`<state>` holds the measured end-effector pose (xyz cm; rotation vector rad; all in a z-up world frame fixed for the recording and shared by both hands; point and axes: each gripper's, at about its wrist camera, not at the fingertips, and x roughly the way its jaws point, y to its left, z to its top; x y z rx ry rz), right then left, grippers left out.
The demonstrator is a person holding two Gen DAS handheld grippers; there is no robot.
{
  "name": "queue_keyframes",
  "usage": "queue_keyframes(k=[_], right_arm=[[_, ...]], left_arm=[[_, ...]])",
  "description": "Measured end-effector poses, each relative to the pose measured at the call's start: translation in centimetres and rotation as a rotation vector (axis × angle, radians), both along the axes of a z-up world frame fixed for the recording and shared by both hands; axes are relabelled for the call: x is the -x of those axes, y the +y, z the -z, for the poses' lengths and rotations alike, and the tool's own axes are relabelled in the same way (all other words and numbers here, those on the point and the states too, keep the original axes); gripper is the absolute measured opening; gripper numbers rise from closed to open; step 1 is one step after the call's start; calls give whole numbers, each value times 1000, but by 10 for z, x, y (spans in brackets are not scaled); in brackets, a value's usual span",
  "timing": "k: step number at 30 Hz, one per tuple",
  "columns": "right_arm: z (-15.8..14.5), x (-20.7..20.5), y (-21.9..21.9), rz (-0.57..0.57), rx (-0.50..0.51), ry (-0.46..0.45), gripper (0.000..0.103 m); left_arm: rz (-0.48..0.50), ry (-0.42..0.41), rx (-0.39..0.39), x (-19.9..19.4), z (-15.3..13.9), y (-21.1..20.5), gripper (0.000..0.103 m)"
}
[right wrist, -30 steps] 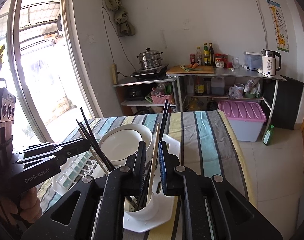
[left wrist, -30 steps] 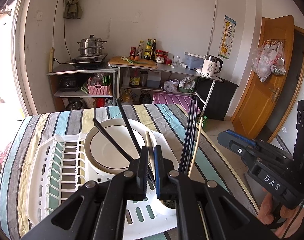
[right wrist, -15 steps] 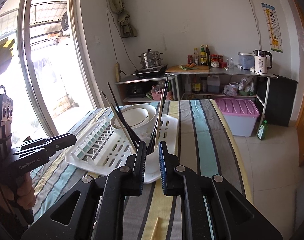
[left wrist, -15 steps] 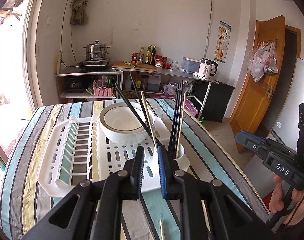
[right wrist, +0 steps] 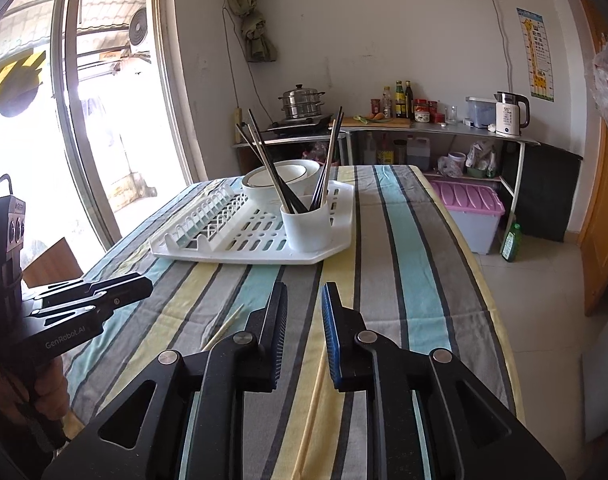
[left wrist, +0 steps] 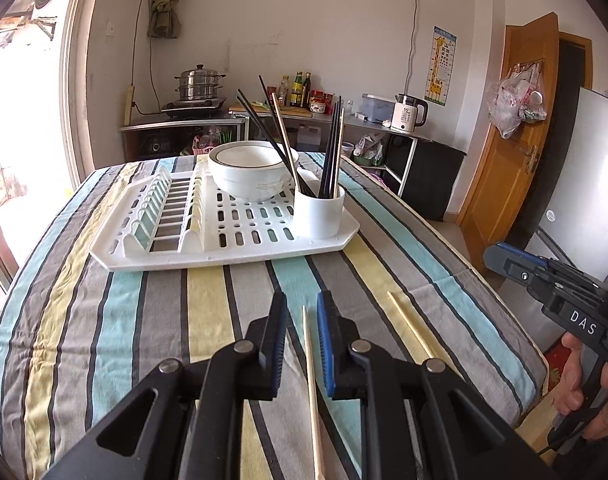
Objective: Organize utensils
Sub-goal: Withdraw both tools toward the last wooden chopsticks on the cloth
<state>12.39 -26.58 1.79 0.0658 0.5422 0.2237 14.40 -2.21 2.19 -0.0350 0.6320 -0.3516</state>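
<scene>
A white utensil cup (left wrist: pixel 319 212) (right wrist: pixel 305 222) stands on the white dish rack (left wrist: pixel 224 236) (right wrist: pixel 260 236) and holds several black and wooden chopsticks (left wrist: pixel 331 148) (right wrist: pixel 282 184). Two wooden chopsticks lie on the striped tablecloth: one (left wrist: pixel 313 384) runs between my left gripper's fingers, the other (left wrist: pixel 410 330) lies to its right. My left gripper (left wrist: pixel 301 344) is open above that chopstick. My right gripper (right wrist: pixel 304 340) is open and empty over the cloth; a wooden chopstick (right wrist: pixel 224 326) shows to its left.
A white bowl (left wrist: pixel 250 174) (right wrist: pixel 280 178) sits in the rack behind the cup. The table's right edge (left wrist: pixel 484 280) drops to the floor. A pink bin (right wrist: pixel 470 216), a shelf with a steamer pot (right wrist: pixel 302 102) and a kettle (right wrist: pixel 510 114) stand beyond.
Both grippers have pulled back from the cup to the near end of the table and opened a little. The chopsticks they carried stand in the cup.
</scene>
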Motion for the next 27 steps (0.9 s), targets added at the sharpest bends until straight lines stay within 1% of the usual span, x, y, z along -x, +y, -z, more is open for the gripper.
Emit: queue_keyframes(k=[6,11,14,21,27], right_arm=[[14,21,1,2,-1,19,21],[22,23,2,-4,4,40,21],[27,18,4,-8,15,56,21],[41,-2,5,-8,30,107,21],[58,-32,4,-11,48,185,21]], left_arm=[[-13,4,-3,20,9,7,19],[1,11,-19,26,15,5,20],[10,25,-23,23,20,1,20],[37,80,-60,5,33,-11,20],[77,161,-112,-27,48,-29,20]])
